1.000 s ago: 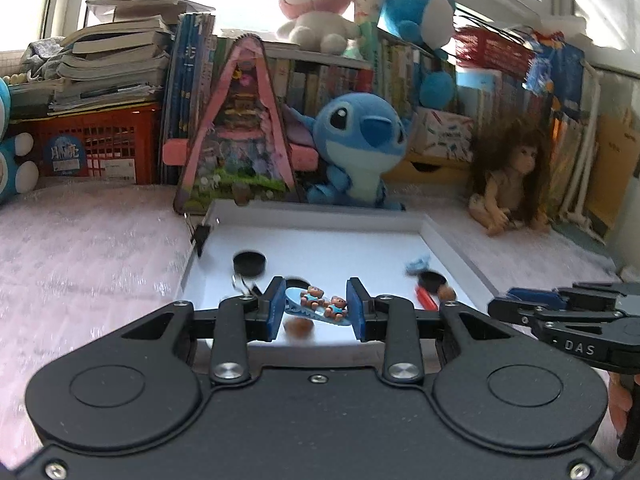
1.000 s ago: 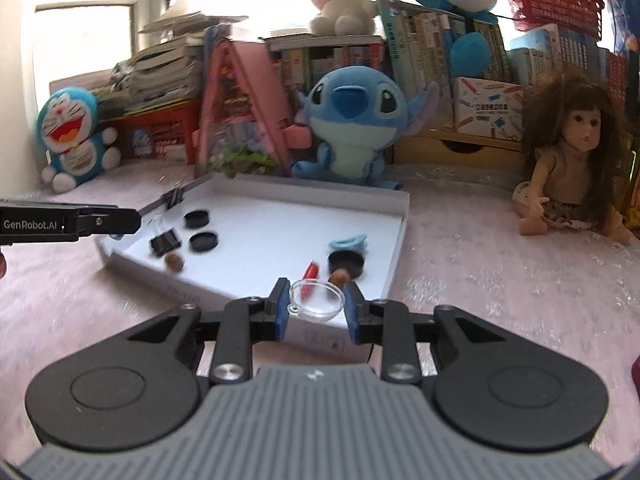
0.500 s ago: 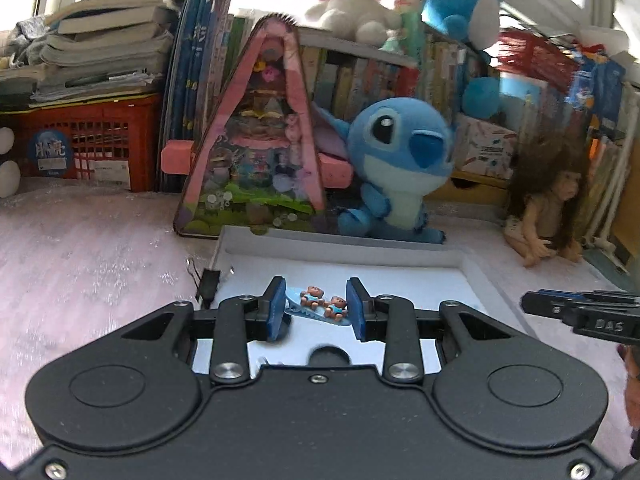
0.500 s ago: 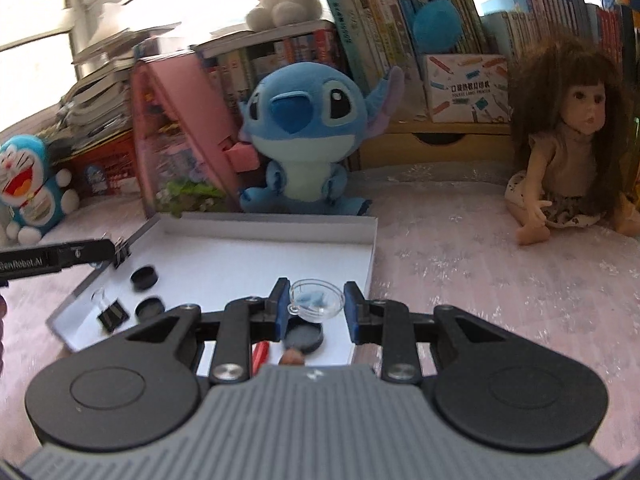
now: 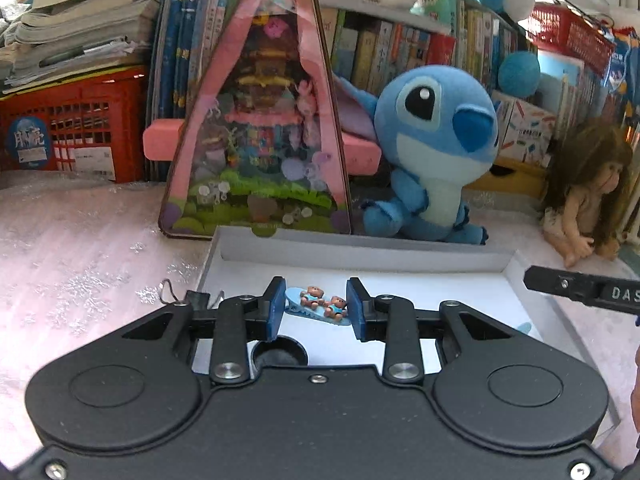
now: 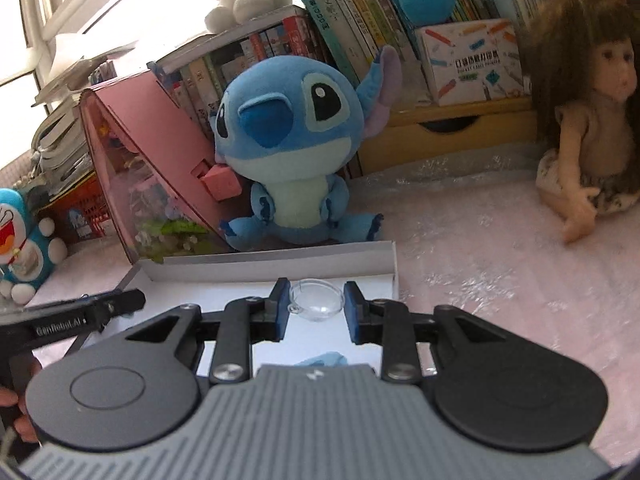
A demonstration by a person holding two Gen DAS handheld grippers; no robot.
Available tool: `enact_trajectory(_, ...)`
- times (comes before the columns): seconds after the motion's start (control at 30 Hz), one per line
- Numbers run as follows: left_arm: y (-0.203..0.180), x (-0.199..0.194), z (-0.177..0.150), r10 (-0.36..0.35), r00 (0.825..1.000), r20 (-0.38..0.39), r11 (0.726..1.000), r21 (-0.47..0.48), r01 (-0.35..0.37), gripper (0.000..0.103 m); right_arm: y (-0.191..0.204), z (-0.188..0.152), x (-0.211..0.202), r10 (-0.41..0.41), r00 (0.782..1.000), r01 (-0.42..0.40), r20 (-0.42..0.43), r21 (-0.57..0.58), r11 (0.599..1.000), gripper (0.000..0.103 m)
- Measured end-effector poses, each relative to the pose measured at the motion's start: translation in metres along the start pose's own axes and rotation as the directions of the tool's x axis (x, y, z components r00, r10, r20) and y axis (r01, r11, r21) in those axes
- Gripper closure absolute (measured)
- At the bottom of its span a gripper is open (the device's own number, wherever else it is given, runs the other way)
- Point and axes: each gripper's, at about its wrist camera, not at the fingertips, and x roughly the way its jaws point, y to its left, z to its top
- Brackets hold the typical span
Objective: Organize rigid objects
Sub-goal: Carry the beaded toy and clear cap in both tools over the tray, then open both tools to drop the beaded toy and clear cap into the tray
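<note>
My left gripper [image 5: 316,308] is shut on a light blue hair clip [image 5: 318,305] that carries two small bear figures, held above the white tray [image 5: 360,254]. A black round cap [image 5: 279,354] lies on the tray floor just under the left fingers. My right gripper [image 6: 317,308] is shut on a clear round plastic lid [image 6: 316,300], held over the tray's far right part [image 6: 280,268]. A light blue piece [image 6: 322,359] lies on the tray below it. The right gripper's side [image 5: 580,286] shows at the right of the left wrist view, and the left gripper's side [image 6: 80,316] at the left of the right wrist view.
Behind the tray stand a pink triangular toy house [image 5: 260,120] and a blue plush [image 5: 432,152]. A doll [image 6: 588,128] sits to the right on the pink cloth [image 6: 500,272]. Books, a red crate [image 5: 72,124] and a blue cat toy [image 6: 20,240] line the back.
Both grippers have moved forward over the tray toward the toy house and plush, each keeping its hold. The tray's small items have slipped under and behind the grippers.
</note>
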Motion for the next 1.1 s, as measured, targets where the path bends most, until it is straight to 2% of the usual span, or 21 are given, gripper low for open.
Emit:
enact_trajectory(0.13, -0.001, 0.009, -0.005, 0.002, 0.999, -0.034, 1.0, 0.006, -0.002, 0.072, 0.002, -0.003, 0.011, 0.0, 1.0, 0.0, -0.027, 0.008, 1.0, 0.07)
enact_trajectory(0.47, -0.002, 0.018, -0.006, 0.026, 0.996, -0.087, 1.0, 0.01, -0.025, 0.072, 0.008, -0.003, 0.036, -0.094, 0.987, 0.089, -0.132, -0.044, 0.995, 0.07)
enact_trajectory(0.77, -0.002, 0.022, -0.007, 0.042, 0.992, -0.116, 0.999, 0.004, -0.042, 0.072, 0.015, -0.004, 0.04, -0.133, 0.98, 0.119, -0.149, -0.096, 0.988, 0.07)
enact_trajectory(0.87, -0.003, 0.023, -0.006, 0.047, 0.991, -0.124, 0.999, 0.003, -0.047, 0.072, 0.017, -0.004, 0.041, -0.139, 0.978, 0.124, -0.156, -0.107, 0.987, 0.067)
enact_trajectory(0.9, -0.003, 0.023, -0.005, 0.049, 0.991, -0.128, 0.999, 0.002, -0.049, 0.071, 0.017, -0.004, 0.041, -0.138, 0.978, 0.122, -0.157, -0.106, 0.987, 0.066)
enact_trajectory(0.93, -0.003, 0.023, -0.005, 0.055, 0.99, -0.13, 0.998, 0.001, -0.055, 0.068, 0.016, -0.004, 0.041, -0.135, 0.978, 0.119, -0.158, -0.102, 0.988, 0.052)
enact_trajectory(1.1, -0.005, 0.018, -0.003, 0.061, 0.99, -0.13, 0.998, 0.007, -0.061, 0.055, 0.011, -0.001, 0.031, -0.076, 0.988, 0.07, -0.138, -0.047, 0.996, 0.037)
